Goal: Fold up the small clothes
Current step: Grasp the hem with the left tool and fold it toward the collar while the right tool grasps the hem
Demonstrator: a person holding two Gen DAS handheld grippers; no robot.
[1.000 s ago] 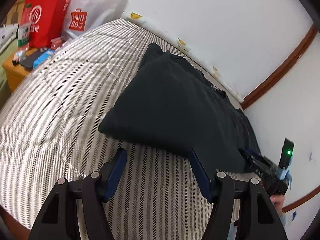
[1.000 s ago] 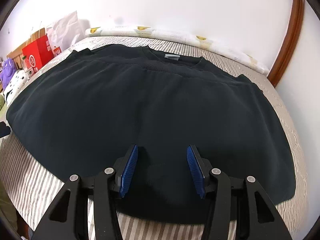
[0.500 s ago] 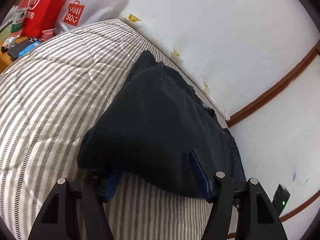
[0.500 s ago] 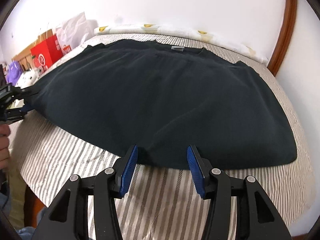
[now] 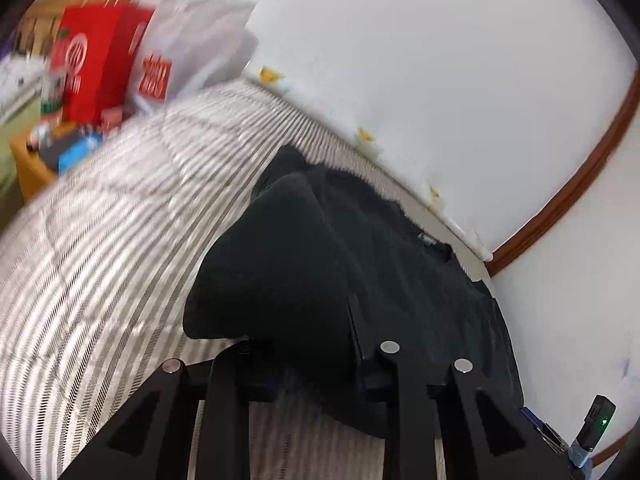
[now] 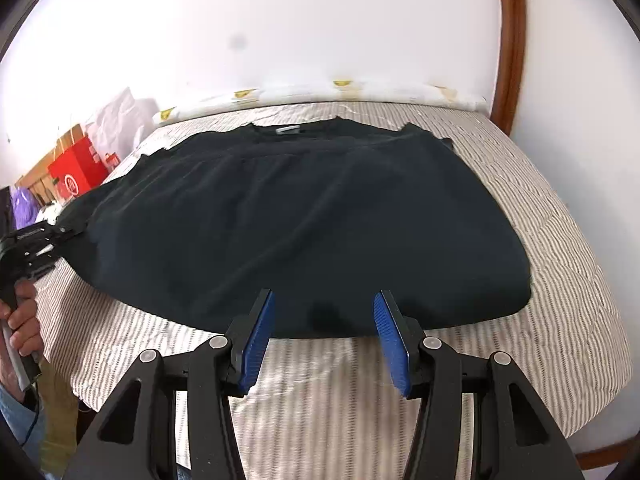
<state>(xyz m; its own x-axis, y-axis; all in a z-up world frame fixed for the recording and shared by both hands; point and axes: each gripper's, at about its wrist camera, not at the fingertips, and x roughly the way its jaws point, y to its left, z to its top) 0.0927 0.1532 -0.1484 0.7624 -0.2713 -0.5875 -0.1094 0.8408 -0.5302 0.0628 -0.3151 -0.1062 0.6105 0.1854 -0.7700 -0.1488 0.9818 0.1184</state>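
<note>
My left hand-held gripper (image 5: pixel 316 364) is pinching, it seems, the soft black knit shirt (image 6: pixel 304 216), lying collar-to-wall across the striped quilted bed (image 6: pixel 560 264); my right hand-held gripper (image 6: pixel 324 336) is hovering spread at its hem.

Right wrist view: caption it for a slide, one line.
Open right tongs hover at the near hem of a black T-shirt spread flat on a striped bed.

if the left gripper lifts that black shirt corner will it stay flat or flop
Likely flop: the black shirt already bunches into a soft hump at the left gripper. It probably drags rather than slides on the striped bedcover. It looks thick, so perhaps heavy for a shirt.
</note>
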